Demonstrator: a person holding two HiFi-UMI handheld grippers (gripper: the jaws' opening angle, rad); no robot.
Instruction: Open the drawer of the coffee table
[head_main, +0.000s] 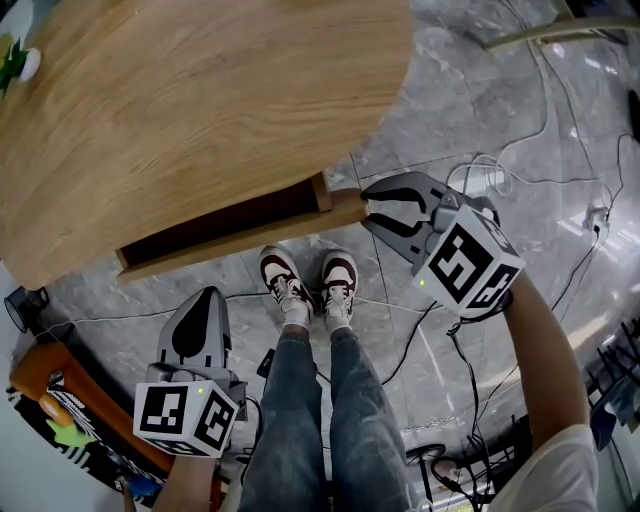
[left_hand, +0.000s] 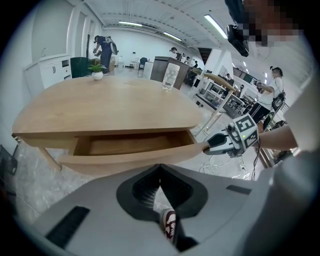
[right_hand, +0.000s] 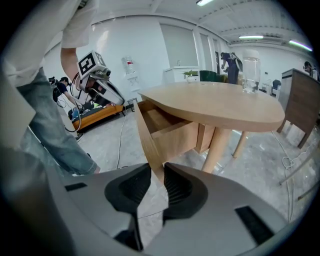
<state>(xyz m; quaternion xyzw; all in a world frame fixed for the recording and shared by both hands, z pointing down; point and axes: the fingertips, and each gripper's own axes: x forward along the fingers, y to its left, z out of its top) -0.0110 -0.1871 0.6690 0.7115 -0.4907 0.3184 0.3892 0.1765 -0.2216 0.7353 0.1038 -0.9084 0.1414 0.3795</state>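
The coffee table (head_main: 180, 110) has a rounded light-wood top. Its drawer (head_main: 215, 232) stands pulled out under the near edge, and in the left gripper view the drawer's inside (left_hand: 130, 144) is empty. My right gripper (head_main: 366, 207) is shut on the right end of the curved drawer front (head_main: 300, 228); in the right gripper view the thin wooden panel (right_hand: 149, 142) runs between the right gripper's (right_hand: 156, 168) two pads. My left gripper (head_main: 200, 297) hangs low at the left, away from the table, jaws shut with nothing in them. From the left gripper (left_hand: 160, 168) I see the right gripper (left_hand: 214, 145) on the drawer.
The person's shoes (head_main: 310, 280) and legs stand right in front of the drawer. Cables (head_main: 540, 130) trail over the grey marble floor to the right. An orange object (head_main: 60, 390) lies at the lower left. A potted plant (left_hand: 96, 70) and a glass jar (left_hand: 170, 77) stand on the tabletop.
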